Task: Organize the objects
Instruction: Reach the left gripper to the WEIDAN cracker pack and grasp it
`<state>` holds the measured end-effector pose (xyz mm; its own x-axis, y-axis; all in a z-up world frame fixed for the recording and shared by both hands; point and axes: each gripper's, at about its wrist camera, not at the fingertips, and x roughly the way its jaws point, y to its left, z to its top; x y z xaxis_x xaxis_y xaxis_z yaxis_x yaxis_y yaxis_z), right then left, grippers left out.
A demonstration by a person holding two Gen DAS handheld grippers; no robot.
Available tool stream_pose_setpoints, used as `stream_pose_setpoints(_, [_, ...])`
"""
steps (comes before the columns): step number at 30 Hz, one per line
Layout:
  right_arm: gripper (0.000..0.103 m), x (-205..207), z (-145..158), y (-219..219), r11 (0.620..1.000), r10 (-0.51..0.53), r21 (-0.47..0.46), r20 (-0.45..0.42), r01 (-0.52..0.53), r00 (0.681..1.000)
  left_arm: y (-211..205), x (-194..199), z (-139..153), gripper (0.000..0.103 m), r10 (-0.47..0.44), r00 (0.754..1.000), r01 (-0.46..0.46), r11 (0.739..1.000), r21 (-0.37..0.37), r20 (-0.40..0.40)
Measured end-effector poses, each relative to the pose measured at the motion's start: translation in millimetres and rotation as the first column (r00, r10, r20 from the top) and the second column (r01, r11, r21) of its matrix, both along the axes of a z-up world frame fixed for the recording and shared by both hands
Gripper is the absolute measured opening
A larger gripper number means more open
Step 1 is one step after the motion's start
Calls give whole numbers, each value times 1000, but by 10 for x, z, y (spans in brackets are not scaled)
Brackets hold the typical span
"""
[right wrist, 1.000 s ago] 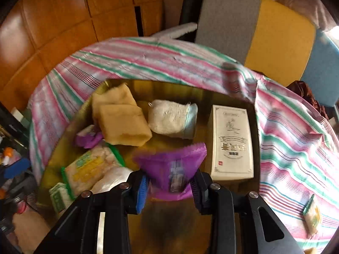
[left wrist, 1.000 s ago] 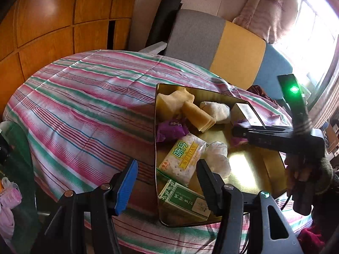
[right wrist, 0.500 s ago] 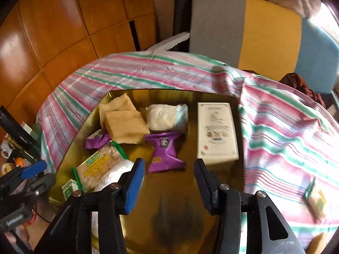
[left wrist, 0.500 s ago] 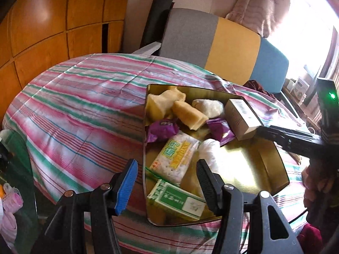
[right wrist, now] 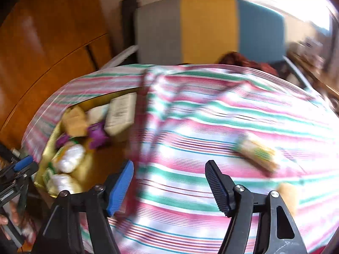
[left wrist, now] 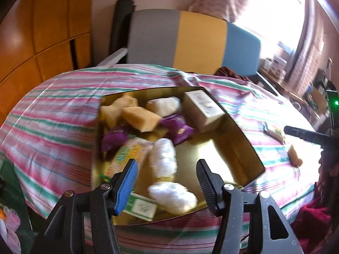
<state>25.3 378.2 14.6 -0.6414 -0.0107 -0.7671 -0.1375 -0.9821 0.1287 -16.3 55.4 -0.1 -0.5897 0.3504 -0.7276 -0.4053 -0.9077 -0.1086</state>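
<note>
While right gripper [right wrist: 169, 182] hangs empty, jaws just been opening, green-yellow packet [right wrist: 257, 153] lies on striped cloth [right wrist: 211, 116] up-right of it, long axis diagonal (blurred). Left gripper [left wrist: 166, 180] part-open, empty, over gold tray [left wrist: 243, 148]; right nearer.

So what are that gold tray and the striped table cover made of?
The tray looks like polished metal, or perhaps glossy foil-faced card: its gold floor mirrors the window light and the snacks. The table cover looks like woven cloth with a matte finish: it wrinkles and drapes softly over the table edge.
</note>
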Motion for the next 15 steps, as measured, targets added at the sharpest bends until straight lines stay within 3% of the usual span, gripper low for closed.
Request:
stream_pose_setpoints(7, [74, 334, -94, 939, 974, -226, -7, 36, 226, 974, 421, 92, 30, 58, -101, 995, 101, 994, -51, -11])
stream_pose_setpoints(12, [75, 511, -234, 1474, 936, -350, -17, 52, 351, 935, 712, 141, 63, 59, -169, 985, 166, 982, -95, -25])
stream_pose_setpoints(15, [75, 619, -366, 1705, 905, -413, -78, 67, 417, 908, 905, 149, 72, 59, -211, 977, 205, 970, -132, -30])
